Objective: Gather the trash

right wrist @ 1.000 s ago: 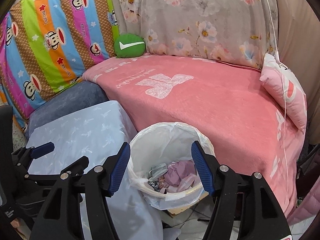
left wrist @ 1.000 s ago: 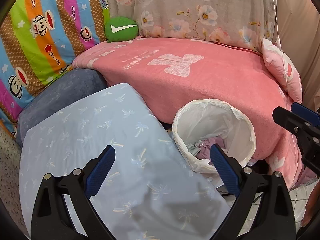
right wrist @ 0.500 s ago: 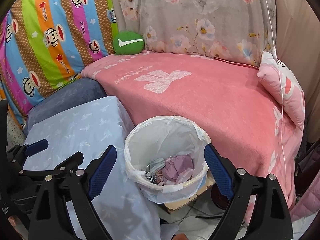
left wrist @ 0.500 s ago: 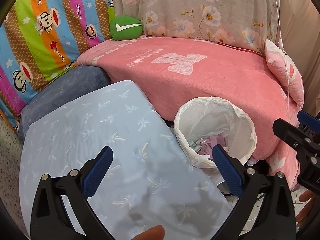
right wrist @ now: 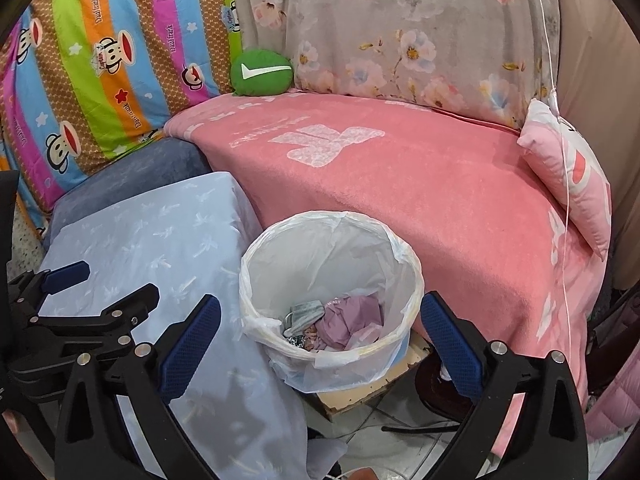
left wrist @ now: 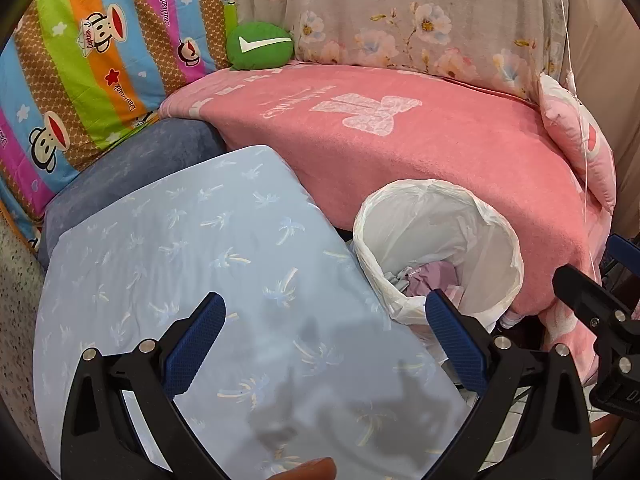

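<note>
The lined trash bin point(right wrist: 332, 292), crumpled waste at its bottom, stands on the floor between pink bed and blue cushion point(right wrist: 160, 248). It sits centred ahead of our right gripper point(right wrist: 320, 332); both jaws released, left gripper point(left wrist: 320, 344) farther.

A lived-in home sitting or sleeping corner: a couch under a pink blanket point(right wrist: 420, 184), a striped cartoon-monkey cushion point(right wrist: 100, 60), floral drapery point(right wrist: 400, 32), a small green pillow point(right wrist: 262, 73) and a bag-lined waste bin point(right wrist: 332, 296) on tiled floor.
</note>
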`<state>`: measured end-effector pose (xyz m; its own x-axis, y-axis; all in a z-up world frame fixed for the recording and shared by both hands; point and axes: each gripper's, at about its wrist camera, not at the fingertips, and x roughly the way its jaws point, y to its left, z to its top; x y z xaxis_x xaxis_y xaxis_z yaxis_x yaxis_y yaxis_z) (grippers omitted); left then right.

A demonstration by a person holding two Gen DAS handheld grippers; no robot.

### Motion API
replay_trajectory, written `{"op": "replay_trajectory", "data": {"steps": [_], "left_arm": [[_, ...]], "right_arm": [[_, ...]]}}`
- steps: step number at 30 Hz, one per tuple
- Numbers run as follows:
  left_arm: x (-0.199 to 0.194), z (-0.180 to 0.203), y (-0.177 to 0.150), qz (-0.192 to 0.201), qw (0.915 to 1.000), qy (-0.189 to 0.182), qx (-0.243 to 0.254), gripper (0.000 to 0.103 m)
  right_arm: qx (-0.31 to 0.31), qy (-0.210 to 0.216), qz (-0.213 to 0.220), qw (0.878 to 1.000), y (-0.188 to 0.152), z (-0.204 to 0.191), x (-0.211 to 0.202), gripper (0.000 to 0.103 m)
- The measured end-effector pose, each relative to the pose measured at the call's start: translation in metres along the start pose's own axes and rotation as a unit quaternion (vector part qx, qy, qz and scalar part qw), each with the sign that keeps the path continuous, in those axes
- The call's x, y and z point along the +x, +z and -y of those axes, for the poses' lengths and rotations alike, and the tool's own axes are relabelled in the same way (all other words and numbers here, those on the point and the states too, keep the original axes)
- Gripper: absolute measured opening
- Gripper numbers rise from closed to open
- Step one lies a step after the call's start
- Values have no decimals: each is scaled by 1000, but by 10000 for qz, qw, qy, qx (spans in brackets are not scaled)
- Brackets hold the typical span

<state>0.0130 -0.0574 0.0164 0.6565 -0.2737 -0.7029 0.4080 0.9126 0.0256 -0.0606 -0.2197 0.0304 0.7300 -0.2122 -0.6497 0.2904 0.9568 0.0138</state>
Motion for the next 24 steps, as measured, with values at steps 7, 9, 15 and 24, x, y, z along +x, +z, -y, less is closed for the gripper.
{"op": "replay_trajectory", "data": {"steps": [7, 9, 15, 24], "left_arm": [[0, -2, -3, -7, 10000, 48, -60, 96], [0, -2, -4, -15, 9999, 62, -91, 96], [0, 0, -6, -34, 9999, 103, -99, 96], [1, 2, -7, -57, 9998, 181, -101, 96]], "right_arm": [[-141, 26, 17, 9999, -3, -4, 0, 97], [-149, 42, -8, 9999, -4, -4, 1, 97], [-142, 67, -63, 9999, -7, -3, 4, 97], [-220, 32, -93, 9997, -11, -5, 4, 97]]}}
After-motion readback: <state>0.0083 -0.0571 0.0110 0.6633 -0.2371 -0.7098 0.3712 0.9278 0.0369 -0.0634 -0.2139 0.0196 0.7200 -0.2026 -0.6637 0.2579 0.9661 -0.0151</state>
